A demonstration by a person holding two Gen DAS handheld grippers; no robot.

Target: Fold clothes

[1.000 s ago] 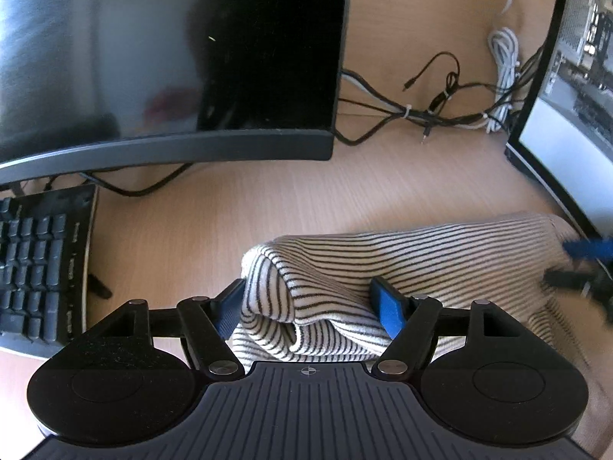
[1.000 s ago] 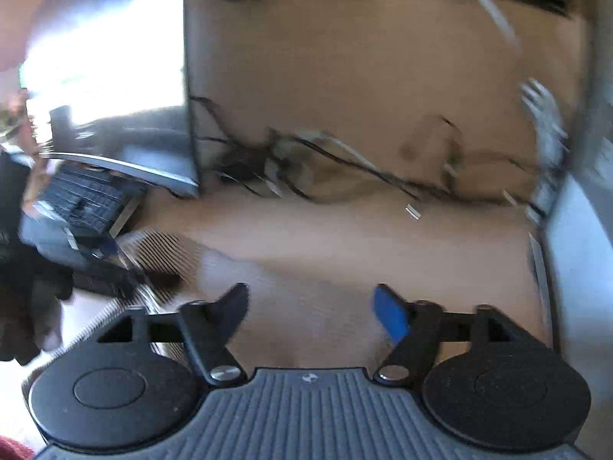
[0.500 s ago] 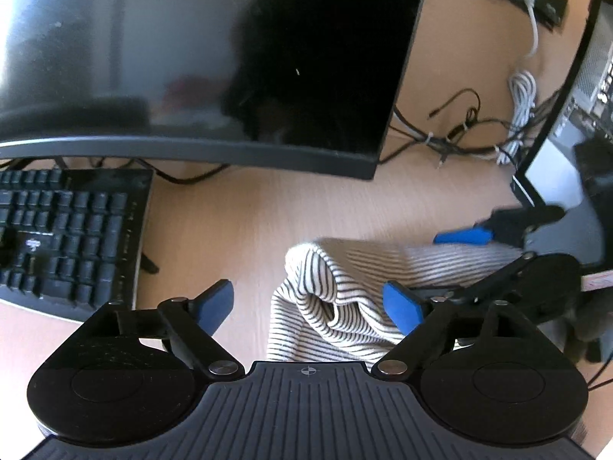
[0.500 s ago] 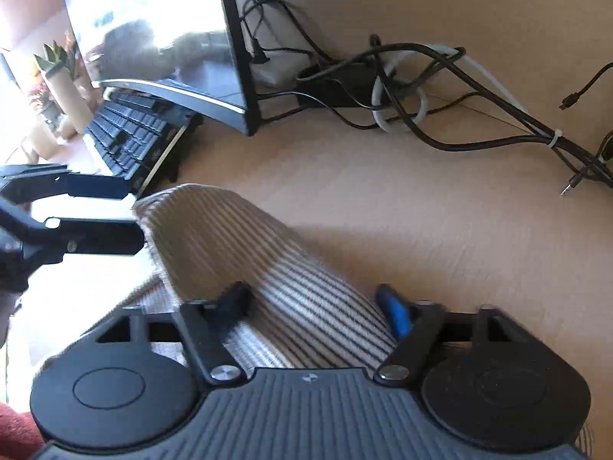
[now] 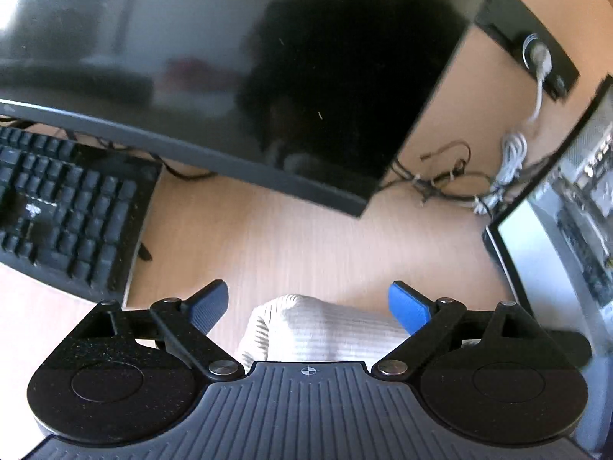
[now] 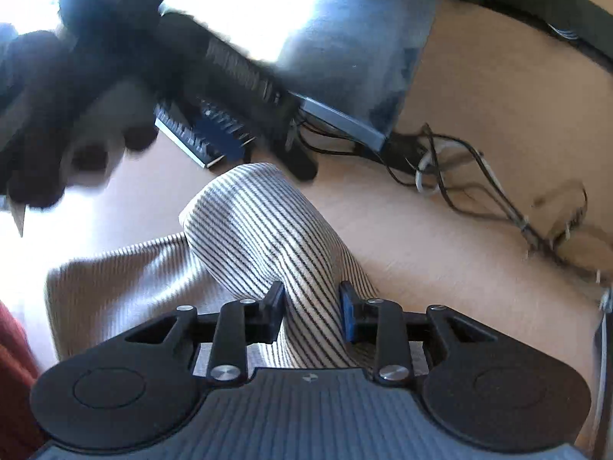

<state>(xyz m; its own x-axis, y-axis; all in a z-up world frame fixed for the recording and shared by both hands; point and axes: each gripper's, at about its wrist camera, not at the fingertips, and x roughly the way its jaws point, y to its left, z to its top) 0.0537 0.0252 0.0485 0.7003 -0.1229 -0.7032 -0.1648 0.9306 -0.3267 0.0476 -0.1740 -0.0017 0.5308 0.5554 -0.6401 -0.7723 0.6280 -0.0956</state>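
Desk: pale wooden desktop (image 5: 306, 245) as before.
Left gripper (image 5: 308, 301): we see jaws opened wider, garment released.
Right gripper (image 6: 311, 303): jaws just closed, now pinching cream black-striped knit garment (image 6: 264, 230).

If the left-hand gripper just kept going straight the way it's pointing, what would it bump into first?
Probably the folded cream striped garment, which lies just ahead between the left gripper's open jaws. If it passed above the cloth, bare light wooden desk comes next, before the black monitor. Depth is hard to judge here.
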